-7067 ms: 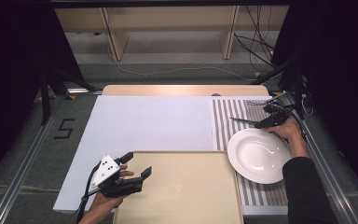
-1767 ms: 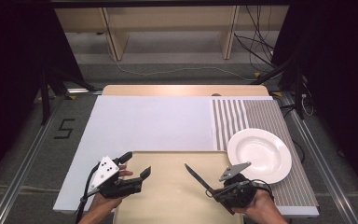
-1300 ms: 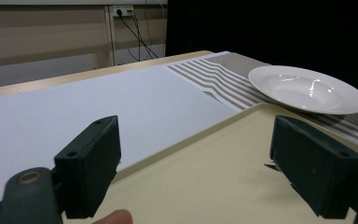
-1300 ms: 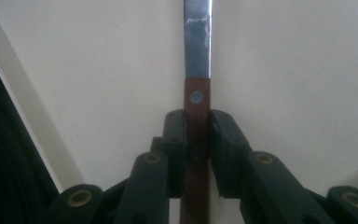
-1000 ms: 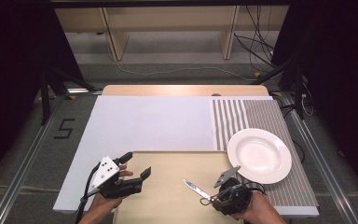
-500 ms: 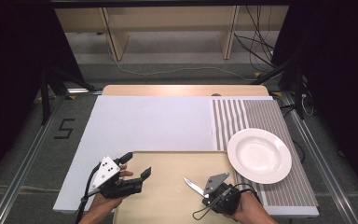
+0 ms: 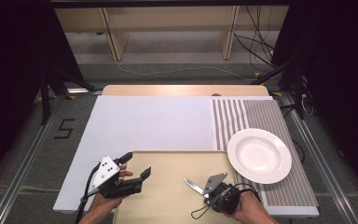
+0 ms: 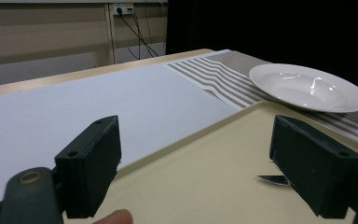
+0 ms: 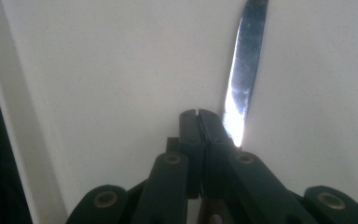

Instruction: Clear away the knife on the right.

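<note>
1. Nearest the person, the right gripper [image 7: 209, 189] sits low over the near right part of a beige tray [image 7: 168, 163]; its fingers [image 9: 198, 135] are pressed together on a table knife [image 7: 193, 185], seemingly at its handle end, which is hidden behind them.
2. In the right gripper view the knife's bright blade [image 9: 244, 70] runs forward from just right of the closed fingertips, lying close over the tray's pale surface [image 9: 112, 84]; whether it touches the tray cannot be told.
3. In the high view the blade points up and left, toward the tray's middle.
4. The left gripper [image 7: 133, 170] is held by the left hand [image 7: 105, 198] over the tray's near left corner, its fingers [image 8: 91, 170] spread wide with nothing between them.
5. In the left gripper view, the knife's tip [image 8: 272, 179] pokes out beside the right-hand finger, above the tray.
6. Just beyond the tray's right far corner, a white deep plate [image 7: 259, 155] rests on a striped placemat [image 7: 242, 114], its rim near the tray's edge.
7. A white sheet [image 7: 154, 123] covers the table to the left of the placemat and runs under the tray.
8. Farthest, a strip of bare wooden table [image 7: 182, 90] shows past the sheet.
</note>
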Action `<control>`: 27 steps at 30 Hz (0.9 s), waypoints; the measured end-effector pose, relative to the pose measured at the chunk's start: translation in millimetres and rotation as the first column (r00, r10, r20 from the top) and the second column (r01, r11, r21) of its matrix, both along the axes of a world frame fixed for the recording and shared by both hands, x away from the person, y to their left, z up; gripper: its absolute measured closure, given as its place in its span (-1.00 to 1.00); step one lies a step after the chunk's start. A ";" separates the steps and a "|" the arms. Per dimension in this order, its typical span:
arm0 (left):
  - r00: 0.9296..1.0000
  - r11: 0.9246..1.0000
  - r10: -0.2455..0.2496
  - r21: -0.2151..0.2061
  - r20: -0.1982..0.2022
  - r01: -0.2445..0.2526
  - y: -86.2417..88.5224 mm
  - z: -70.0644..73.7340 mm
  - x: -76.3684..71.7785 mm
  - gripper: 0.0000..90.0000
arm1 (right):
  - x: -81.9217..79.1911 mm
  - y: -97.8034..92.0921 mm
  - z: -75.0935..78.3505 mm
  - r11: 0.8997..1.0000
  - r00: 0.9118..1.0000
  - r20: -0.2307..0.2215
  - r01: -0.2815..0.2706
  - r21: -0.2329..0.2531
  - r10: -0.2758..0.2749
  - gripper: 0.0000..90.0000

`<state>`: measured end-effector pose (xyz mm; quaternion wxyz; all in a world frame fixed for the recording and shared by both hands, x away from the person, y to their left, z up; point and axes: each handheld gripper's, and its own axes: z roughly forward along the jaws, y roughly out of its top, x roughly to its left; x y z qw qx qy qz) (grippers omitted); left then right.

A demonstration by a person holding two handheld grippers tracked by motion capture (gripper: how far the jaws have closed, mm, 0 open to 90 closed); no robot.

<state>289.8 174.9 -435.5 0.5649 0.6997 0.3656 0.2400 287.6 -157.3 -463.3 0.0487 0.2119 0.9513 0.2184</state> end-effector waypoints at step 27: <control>1.000 1.000 0.000 0.000 0.003 0.000 0.1 0.5 -0.4 -0.64 | 12.7 -19.9 3.1 0.993 0.993 0.075 0.097 -0.073 -0.092 0.97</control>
